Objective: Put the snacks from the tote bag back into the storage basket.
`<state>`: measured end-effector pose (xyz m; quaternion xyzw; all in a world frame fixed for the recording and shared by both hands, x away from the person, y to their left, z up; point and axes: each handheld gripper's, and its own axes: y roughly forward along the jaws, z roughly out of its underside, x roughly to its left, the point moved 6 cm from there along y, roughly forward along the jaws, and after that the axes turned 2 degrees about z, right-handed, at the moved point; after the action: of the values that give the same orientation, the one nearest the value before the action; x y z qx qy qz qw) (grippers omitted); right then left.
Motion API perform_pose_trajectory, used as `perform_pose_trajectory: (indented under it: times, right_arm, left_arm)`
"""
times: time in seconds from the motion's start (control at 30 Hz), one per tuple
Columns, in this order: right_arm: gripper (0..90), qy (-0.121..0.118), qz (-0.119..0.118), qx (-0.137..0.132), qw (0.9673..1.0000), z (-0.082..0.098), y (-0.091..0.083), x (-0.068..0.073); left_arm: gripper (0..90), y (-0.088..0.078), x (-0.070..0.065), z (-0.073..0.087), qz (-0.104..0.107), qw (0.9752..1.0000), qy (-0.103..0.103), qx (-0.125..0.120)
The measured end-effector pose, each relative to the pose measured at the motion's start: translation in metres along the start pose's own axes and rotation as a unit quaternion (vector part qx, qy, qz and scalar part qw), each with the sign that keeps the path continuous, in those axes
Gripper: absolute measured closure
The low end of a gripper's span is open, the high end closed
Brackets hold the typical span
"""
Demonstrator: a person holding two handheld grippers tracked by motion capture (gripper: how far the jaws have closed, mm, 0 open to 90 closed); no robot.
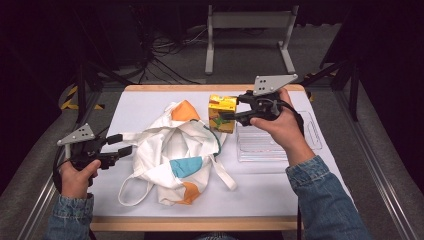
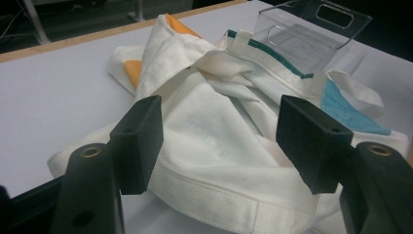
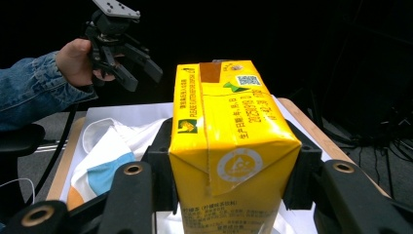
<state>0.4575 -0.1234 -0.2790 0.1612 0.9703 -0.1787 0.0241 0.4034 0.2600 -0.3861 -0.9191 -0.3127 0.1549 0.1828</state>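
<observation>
From the high view, a white-topped table (image 1: 150, 102) carries a crumpled white cloth bag (image 1: 175, 150) with orange and blue patches at its middle. To the bag's right lies a clear plastic tray (image 1: 260, 147). The right claw (image 1: 231, 108), at the far right of the table, grips a yellow carton (image 1: 222, 113) just beyond the bag's far right edge. The left claw (image 1: 122, 144) hovers at the bag's left edge, its jaws spread apart.

In the left gripper view, the left claw (image 2: 219, 141) stands wide over the bag (image 2: 209, 146), holding nothing; the clear tray (image 2: 311, 34) sits beyond it.

In the right gripper view, the right claw (image 3: 229, 170) clamps both sides of the carton (image 3: 229, 141), which blocks most of the table. The bag (image 3: 112, 151) lies below left, and the other claw (image 3: 139, 73) is raised farther off.
</observation>
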Motion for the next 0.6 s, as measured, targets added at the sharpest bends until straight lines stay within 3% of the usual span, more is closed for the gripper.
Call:
perform_pose_trajectory:
  times: [0.6]
  right_arm:
    - [51.4, 0.009, 0.034, 0.020, 0.9992, 0.023, -0.046, -0.025]
  left_arm:
    - [34.9, 0.001, 0.000, 0.001, 0.001, 1.0000, -0.002, 0.002]
